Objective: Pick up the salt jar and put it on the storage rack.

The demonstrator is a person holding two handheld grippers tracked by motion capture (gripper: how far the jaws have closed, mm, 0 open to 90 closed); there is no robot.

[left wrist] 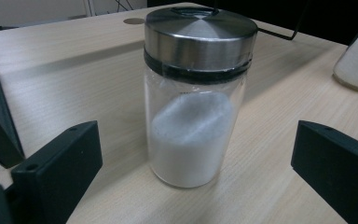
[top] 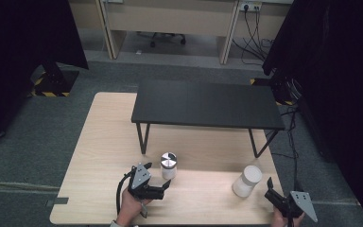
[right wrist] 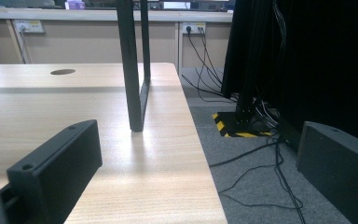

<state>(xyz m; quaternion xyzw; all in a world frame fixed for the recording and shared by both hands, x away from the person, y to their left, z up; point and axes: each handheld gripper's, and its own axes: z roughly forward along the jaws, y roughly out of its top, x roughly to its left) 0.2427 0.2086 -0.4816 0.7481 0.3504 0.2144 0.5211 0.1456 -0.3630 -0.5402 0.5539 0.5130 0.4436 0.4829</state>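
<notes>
Glass jar (top: 168,165) with steel lid stands upright on the wooden table (top: 99,156), at about one o'clock just ahead of the left gripper (top: 163,185), whose jaws are wide open and empty, much nearer than the right gripper (top: 270,191).

Black blocky fingers (left wrist: 56,172), grey three-cornered plates, black cables
</notes>
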